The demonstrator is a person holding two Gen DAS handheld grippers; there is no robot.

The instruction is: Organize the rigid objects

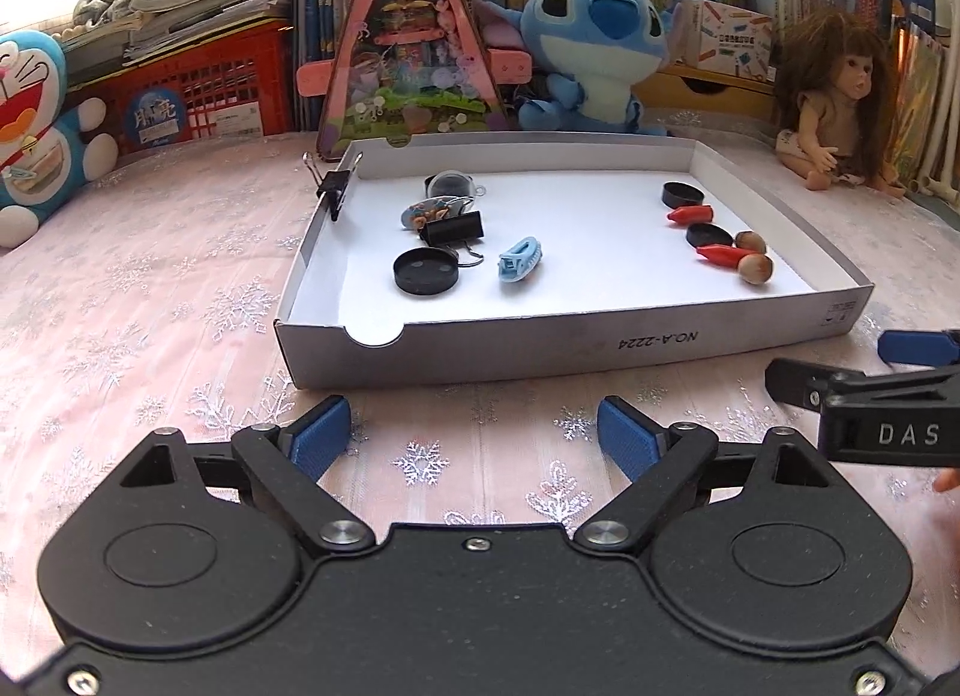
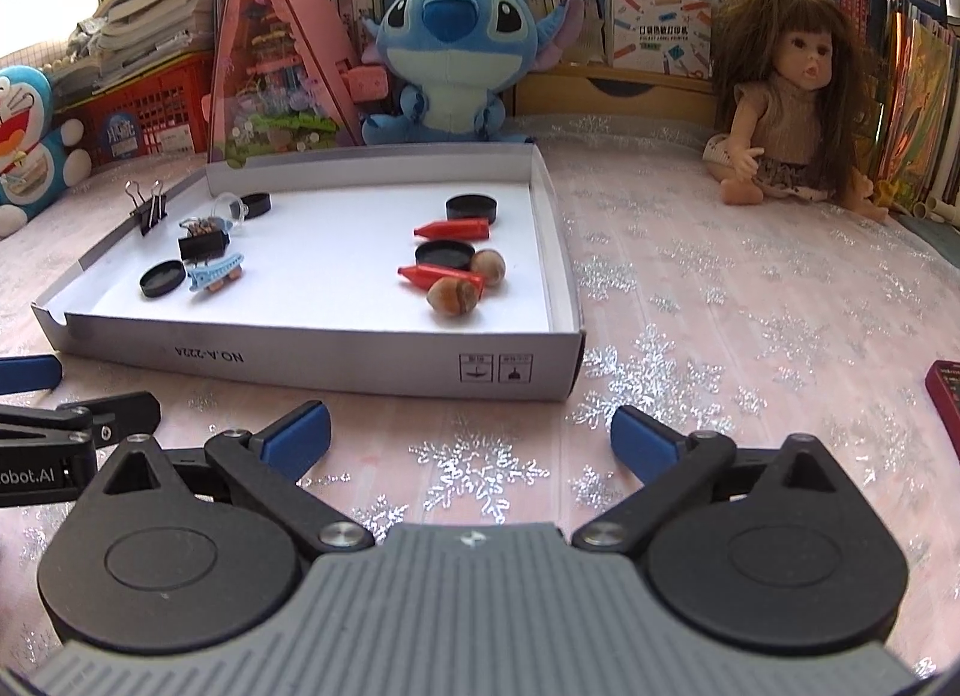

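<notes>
Hazelnuts (image 2: 454, 295), two, at 4 o'clock in cardboard tray (image 2: 372, 369) beside red caps (image 2: 441, 276): hard, light, round, likely to roll; grip across the middle. Left gripper (image 1: 474, 435) and right gripper (image 2: 471, 435) jaws wide, empty.

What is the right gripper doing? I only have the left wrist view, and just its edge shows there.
Observer: The right gripper is open and empty, pointing at the near wall of the box.
Operator: Is anything lying right of the box?
Observer: Yes, a dark red object lies on the tablecloth at the frame's right edge. It is cut off, so I cannot name it.
Operator: Is the blue hair clip alone?
Observer: No. A small brown piece shows under the near side of the hair clip.
</notes>
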